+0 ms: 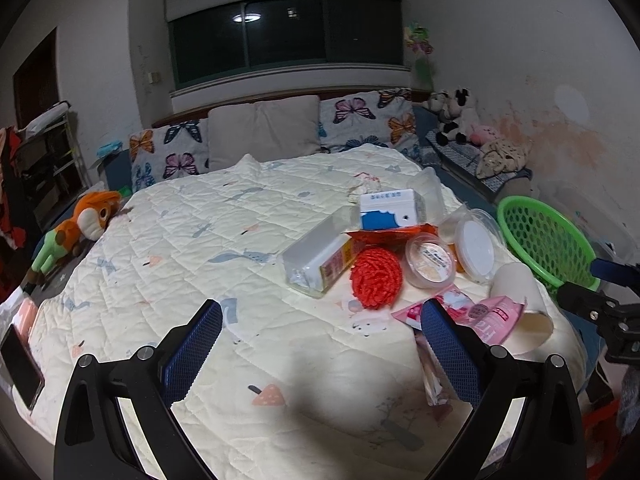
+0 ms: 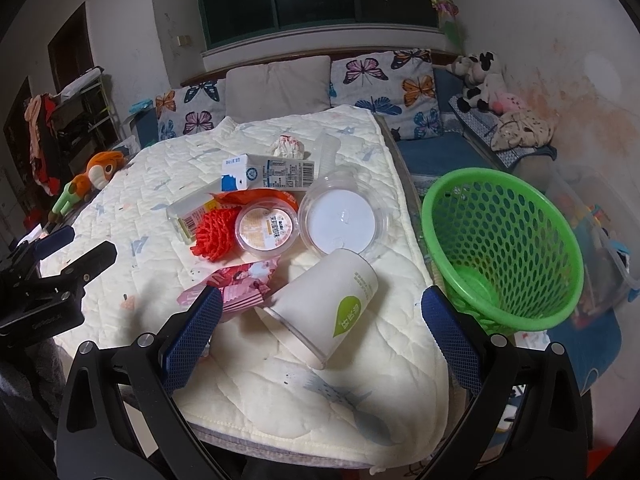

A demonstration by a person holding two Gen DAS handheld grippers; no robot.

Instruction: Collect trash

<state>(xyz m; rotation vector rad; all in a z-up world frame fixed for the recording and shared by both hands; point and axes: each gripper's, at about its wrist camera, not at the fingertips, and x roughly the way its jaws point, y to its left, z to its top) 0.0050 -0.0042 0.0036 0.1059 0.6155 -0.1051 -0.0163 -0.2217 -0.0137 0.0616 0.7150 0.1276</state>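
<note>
Both wrist views look down the bed [image 1: 160,240] toward the window [image 1: 284,36]; right view nearer the basket [image 2: 500,240]; trash pile [image 2: 272,220] shared.

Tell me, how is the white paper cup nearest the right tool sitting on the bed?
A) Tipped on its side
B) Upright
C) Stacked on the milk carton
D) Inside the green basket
A: the paper cup lies on its side on the quilt, its open mouth facing the camera.

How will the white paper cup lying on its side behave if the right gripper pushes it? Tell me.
The paper cup lies on its side on the quilt, so it will probably roll in a curve, being tapered. It looks empty, so likely light. Its thin wall may crush under a hard squeeze from the open right gripper.
</note>
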